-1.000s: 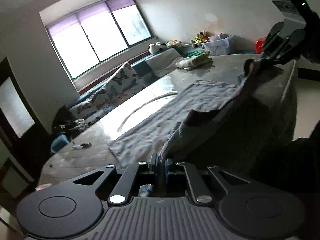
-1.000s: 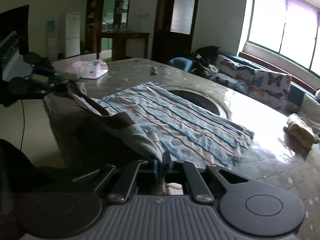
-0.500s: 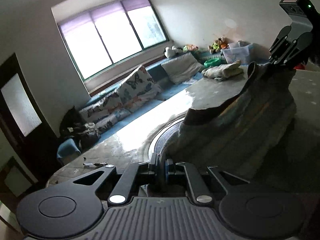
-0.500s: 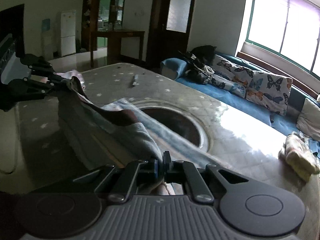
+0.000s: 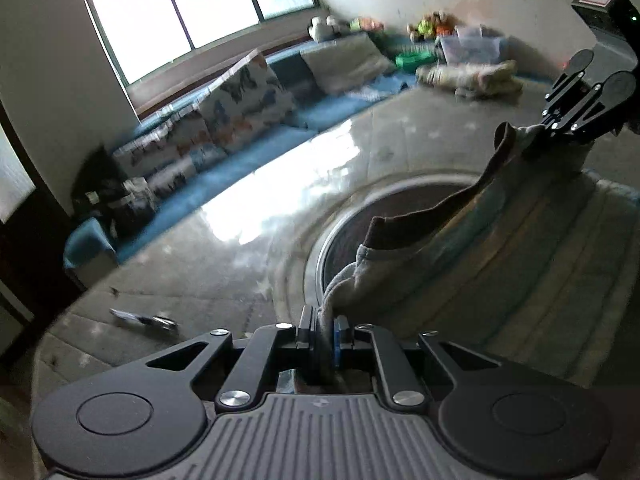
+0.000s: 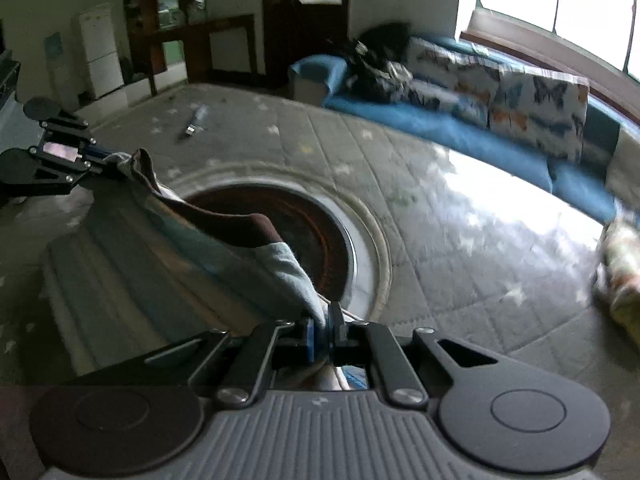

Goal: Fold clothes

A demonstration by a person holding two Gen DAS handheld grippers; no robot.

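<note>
A striped, pale blue garment with a brown hem lies doubled over on the grey quilted table. My left gripper pinches one corner of its lifted edge, and the cloth shows between the pads while the jaws are opening. My right gripper holds the other corner at the upper right. In the right wrist view the right gripper also has cloth between its pads, its jaws opening too. There the garment stretches left to the left gripper. The held edge hangs over the round recess in the table.
A folded pile of clothes lies at the table's far edge, and shows again as a pile at the right. A small pen-like object lies on the table. A blue sofa with butterfly cushions runs under the window.
Both grippers have carried the garment's lifted edge across the table towards the sofa side and slightly lower. The cloth now lies folded over itself, with its edge at the round recess.
</note>
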